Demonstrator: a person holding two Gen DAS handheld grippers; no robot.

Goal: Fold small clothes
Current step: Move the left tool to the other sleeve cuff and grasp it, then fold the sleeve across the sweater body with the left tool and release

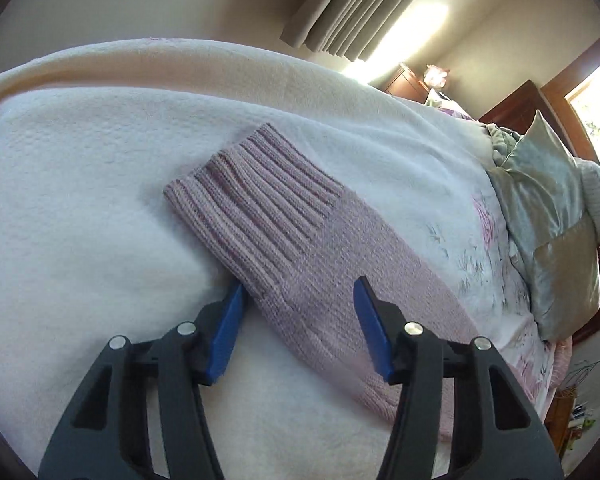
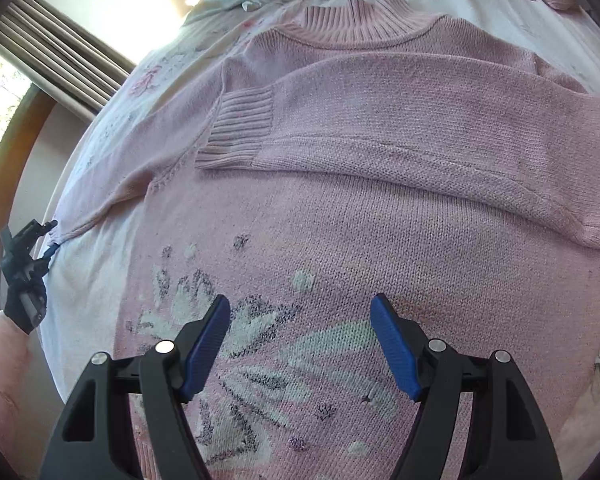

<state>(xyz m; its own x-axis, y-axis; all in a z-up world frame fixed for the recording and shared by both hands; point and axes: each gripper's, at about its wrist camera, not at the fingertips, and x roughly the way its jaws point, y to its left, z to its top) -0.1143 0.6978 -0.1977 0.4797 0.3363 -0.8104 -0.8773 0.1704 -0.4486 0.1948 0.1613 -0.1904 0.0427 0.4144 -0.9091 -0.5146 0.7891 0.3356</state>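
A pink knit sweater lies face up on the bed, its neck at the far end. One sleeve is folded across the chest, with its ribbed cuff on the body. The other sleeve stretches out to the left, and its ribbed cuff rests on the white blanket. My left gripper is open and straddles this sleeve just behind the cuff; it also shows as the left gripper at the far left edge. My right gripper hovers open over the flower pattern with nothing between its fingers.
A white blanket covers the bed on the left. A silver-green cushion and more pillows lie at the bed's head, in front of a dark wooden headboard. Grey curtains hang by a bright window. A gloved hand holds the left gripper.
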